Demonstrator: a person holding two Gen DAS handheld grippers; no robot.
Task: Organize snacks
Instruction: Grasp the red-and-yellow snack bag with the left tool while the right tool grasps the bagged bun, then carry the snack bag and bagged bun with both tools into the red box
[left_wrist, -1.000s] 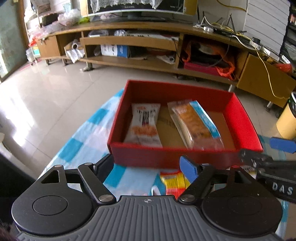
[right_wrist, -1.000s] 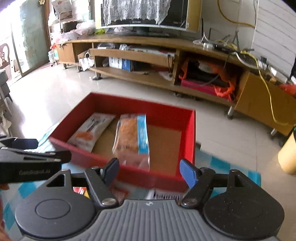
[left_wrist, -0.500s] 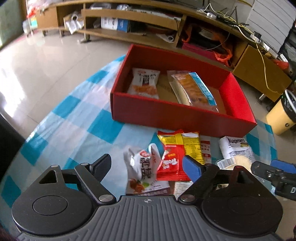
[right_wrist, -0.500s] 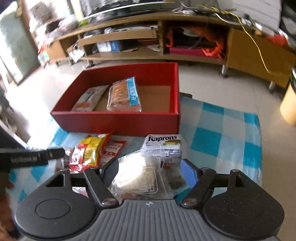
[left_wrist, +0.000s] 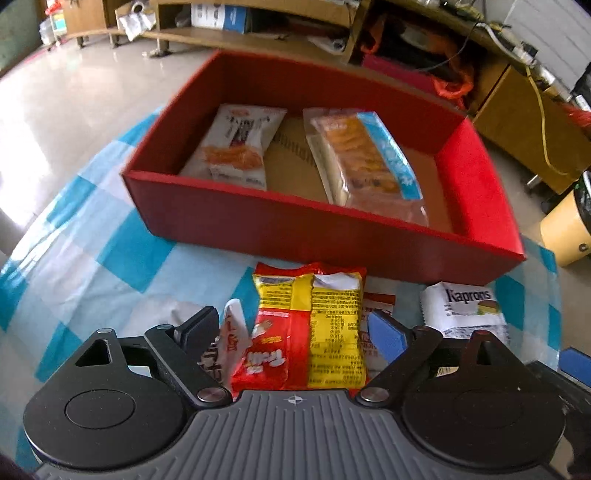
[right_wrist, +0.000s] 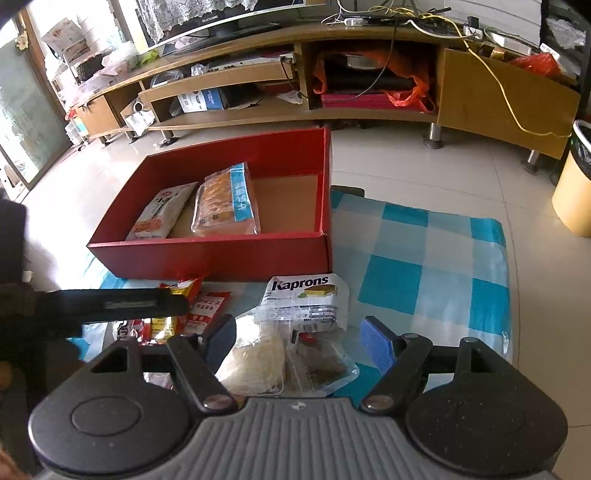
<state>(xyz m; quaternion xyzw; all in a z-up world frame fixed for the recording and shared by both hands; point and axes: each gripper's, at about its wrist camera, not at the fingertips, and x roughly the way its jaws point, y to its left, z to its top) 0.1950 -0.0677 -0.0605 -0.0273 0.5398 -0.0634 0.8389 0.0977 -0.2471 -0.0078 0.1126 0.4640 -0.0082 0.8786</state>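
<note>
Both tools have dropped from the red cardboard box (left_wrist: 325, 236) toward loose snacks at the table's near edge. The left tool (left_wrist: 295, 328), jaws just widened and gripping nothing, straddles the red-and-yellow foil packet (left_wrist: 310, 325); the right tool (right_wrist: 299, 339), also released, straddles the clear plastic pack (right_wrist: 280, 358). Pickups look next.

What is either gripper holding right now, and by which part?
Nothing. The left gripper has just been opening around the red-and-yellow packet; the right gripper is open around the clear packet.
</note>
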